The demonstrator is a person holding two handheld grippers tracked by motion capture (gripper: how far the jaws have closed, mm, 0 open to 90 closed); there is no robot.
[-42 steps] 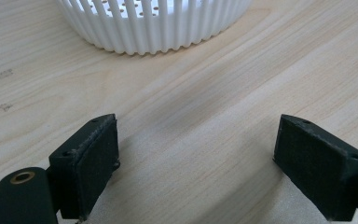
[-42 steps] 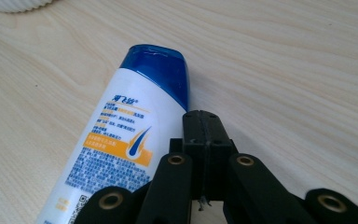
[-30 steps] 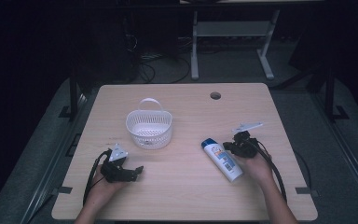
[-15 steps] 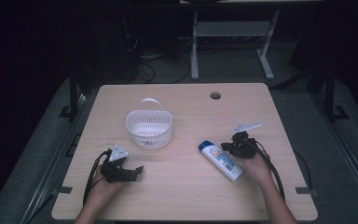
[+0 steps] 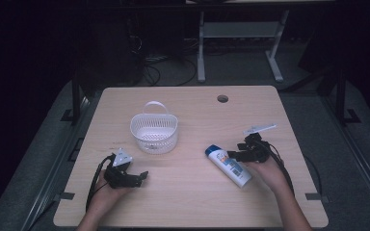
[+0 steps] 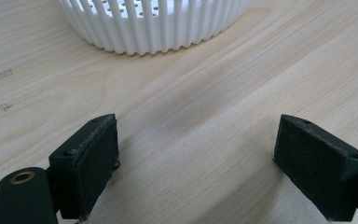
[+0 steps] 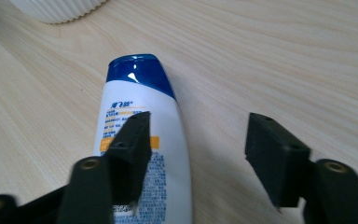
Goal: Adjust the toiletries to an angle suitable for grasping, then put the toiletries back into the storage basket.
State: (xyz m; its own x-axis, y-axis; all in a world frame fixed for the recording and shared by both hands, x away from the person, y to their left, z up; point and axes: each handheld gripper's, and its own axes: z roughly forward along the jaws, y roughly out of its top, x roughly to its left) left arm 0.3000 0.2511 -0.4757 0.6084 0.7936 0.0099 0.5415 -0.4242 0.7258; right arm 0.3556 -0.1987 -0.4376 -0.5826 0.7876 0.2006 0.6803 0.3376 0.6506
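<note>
A white shampoo bottle point(image 5: 229, 165) with a blue cap lies flat on the wooden table point(image 5: 197, 202), right of centre, cap toward the basket. My right gripper point(image 5: 232, 155) is low over its near side. Its jaws have just been opening. In the right gripper view the right gripper point(image 7: 198, 140) is open: one jaw hangs over the bottle point(image 7: 140, 93), the other over bare wood, and neither pad presses on it. My left gripper point(image 5: 142, 177) rests at the front left. In the left gripper view the left gripper point(image 6: 196, 154) is open and holds nothing.
A white slatted basket point(image 5: 154, 132) with a raised handle stands left of centre, just ahead of the left gripper; its ribbed wall point(image 6: 158, 28) shows in the left gripper view. A cable hole point(image 5: 222, 98) sits near the table's far edge. Cables trail from both grippers.
The right hand has shifted very slightly beside the bottle. The bottle, the basket and the left gripper lie where they were.
</note>
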